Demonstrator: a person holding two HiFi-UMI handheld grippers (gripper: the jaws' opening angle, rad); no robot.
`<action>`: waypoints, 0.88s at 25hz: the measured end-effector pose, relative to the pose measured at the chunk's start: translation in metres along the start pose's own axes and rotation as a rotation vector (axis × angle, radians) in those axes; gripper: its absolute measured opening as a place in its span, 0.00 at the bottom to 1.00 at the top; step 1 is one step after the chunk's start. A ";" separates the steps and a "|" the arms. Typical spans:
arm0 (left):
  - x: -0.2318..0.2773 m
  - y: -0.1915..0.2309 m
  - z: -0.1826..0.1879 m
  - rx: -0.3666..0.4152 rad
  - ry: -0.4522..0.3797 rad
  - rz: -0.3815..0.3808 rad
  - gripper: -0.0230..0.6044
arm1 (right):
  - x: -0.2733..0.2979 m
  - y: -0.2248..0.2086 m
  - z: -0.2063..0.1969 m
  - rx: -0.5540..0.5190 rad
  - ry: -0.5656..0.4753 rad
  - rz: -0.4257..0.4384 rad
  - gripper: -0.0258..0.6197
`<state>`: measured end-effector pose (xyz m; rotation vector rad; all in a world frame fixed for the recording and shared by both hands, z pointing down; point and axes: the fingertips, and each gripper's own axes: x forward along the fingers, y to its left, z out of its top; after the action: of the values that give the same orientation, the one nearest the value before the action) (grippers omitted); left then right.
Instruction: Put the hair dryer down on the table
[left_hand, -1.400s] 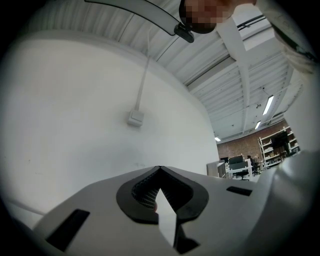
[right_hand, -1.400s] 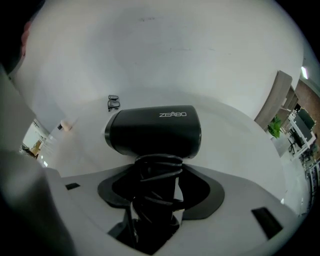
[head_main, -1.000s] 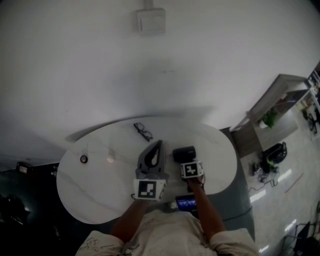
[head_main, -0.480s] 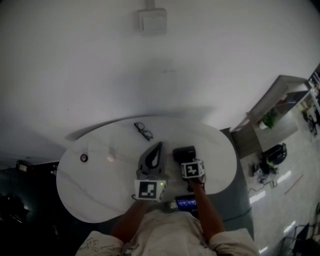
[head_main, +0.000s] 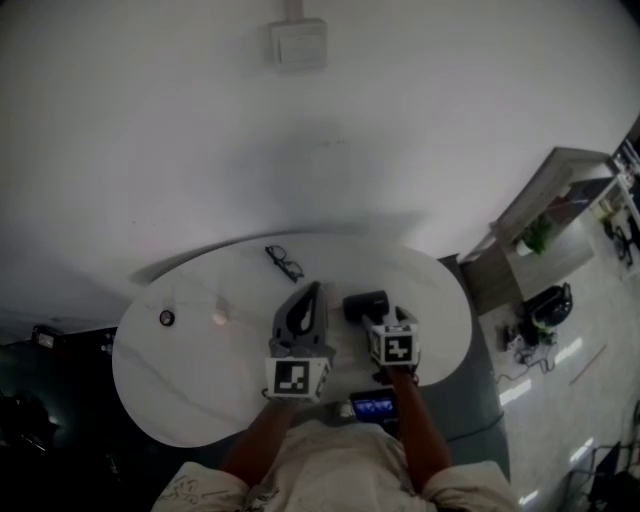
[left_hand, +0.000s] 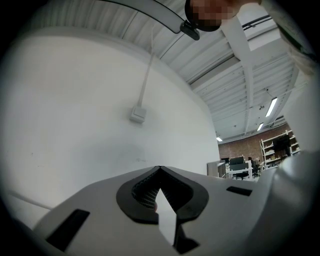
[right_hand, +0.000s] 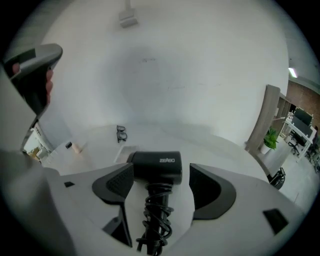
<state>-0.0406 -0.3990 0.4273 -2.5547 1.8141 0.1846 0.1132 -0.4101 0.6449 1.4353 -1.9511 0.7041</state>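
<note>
Judging from how things lie, the set-down looks done. The hair dryer (right_hand: 156, 165) rests on the white surface (head_main: 200, 380), its black barrel lying crosswise between the spread jaws of the right tongs (right_hand: 161, 186). Its handle, wound with the cord (right_hand: 156, 220), runs back toward the base of those tongs. The right tongs stand wide open and neither pad presses on the dryer. The left pad sits just beside the barrel's end, and I cannot tell whether it brushes it.

The main risk is in the retreat. A straight pull back would run the jaw throat over the coiled cord and plug, which could catch a loop and drag the dryer toward the near edge of the surface. Lifting clear first, then backing away, would likely avoid that. A sideways drift to the left would push the near pad into the barrel. The barrel is round, so it may roll or pivot on its handle.

The left tongs (left_hand: 160, 170) are closed with nothing held between them. They are raised and aimed at the wall, just to the left of the right tongs. A careless drop or swing to the right from there could knock the dryer. The glasses (head_main: 286, 263) lie well ahead of both tongs, out of harm unless the dryer slides far forward.
</note>
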 end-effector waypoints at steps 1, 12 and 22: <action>0.000 0.000 0.000 0.001 -0.001 -0.002 0.03 | -0.008 0.002 0.010 0.005 -0.035 0.009 0.57; 0.004 0.000 0.009 -0.021 -0.019 -0.001 0.03 | -0.094 0.031 0.112 -0.109 -0.407 0.015 0.57; 0.003 0.007 0.014 0.004 -0.041 0.011 0.03 | -0.182 0.048 0.161 -0.235 -0.930 -0.096 0.56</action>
<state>-0.0478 -0.4031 0.4137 -2.5199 1.8127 0.2318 0.0820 -0.3979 0.3994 1.8637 -2.4728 -0.3244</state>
